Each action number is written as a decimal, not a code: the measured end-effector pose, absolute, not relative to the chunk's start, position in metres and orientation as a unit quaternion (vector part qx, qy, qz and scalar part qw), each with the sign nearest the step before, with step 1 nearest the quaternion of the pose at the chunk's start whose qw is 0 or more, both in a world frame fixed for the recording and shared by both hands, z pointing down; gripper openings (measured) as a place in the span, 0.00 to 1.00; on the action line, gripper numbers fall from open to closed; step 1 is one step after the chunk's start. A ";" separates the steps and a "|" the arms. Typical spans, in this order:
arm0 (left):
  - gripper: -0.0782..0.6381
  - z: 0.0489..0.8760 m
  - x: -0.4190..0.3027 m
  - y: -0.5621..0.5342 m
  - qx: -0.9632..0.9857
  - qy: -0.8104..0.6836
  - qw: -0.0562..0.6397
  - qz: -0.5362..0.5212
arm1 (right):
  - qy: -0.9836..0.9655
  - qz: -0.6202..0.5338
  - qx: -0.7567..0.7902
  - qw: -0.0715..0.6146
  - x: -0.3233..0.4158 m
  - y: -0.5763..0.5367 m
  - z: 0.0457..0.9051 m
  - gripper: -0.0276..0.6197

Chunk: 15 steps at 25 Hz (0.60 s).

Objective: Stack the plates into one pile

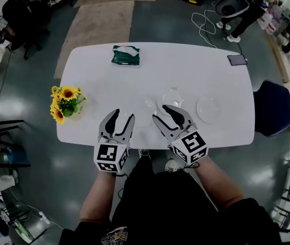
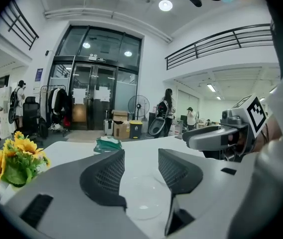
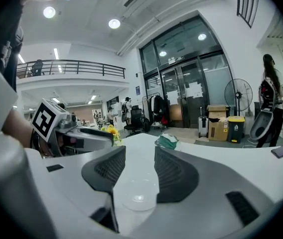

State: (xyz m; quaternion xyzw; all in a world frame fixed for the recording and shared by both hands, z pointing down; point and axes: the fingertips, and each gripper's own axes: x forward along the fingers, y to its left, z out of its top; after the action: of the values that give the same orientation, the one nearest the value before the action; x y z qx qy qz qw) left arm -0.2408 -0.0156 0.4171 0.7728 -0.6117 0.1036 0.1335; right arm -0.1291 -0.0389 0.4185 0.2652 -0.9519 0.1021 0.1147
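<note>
Table: white rounded tabletop (image 1: 201, 75).
Plates: three clear glass plates (image 1: 208, 107), separate, in a row.
Grippers: left gripper (image 1: 123, 114), right gripper (image 1: 161, 112); jaws apart, by near edge.

Your left gripper (image 1: 124, 114) and right gripper (image 1: 160, 112) sit side by side in front of you, near each other but not touching. Both point away from your body and tilt slightly downward. In each gripper view the jaws stand apart, with the pads clear of each other. Your left forearm (image 1: 98, 195) and right forearm (image 1: 214, 175) reach forward, bare, with the marker cubes facing up.
</note>
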 end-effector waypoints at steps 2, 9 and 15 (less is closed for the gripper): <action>0.41 0.423 -0.247 -0.020 0.774 -0.609 0.140 0.106 | -0.950 0.107 0.268 0.123 -0.135 -0.042 0.426 0.34; 0.41 0.447 -0.263 -0.033 0.777 -0.596 0.163 0.118 | -0.940 0.128 0.273 0.157 -0.153 -0.045 0.464 0.34; 0.41 0.470 -0.276 -0.042 0.779 -0.585 0.185 0.130 | -0.930 0.148 0.282 0.184 -0.161 -0.049 0.494 0.34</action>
State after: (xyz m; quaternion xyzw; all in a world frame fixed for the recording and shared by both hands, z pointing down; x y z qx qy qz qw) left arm -0.2757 -0.0420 0.4700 0.7785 -0.5855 0.1302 0.1847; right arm -0.1614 -0.0487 0.4944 0.2821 -0.9297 0.1483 0.1844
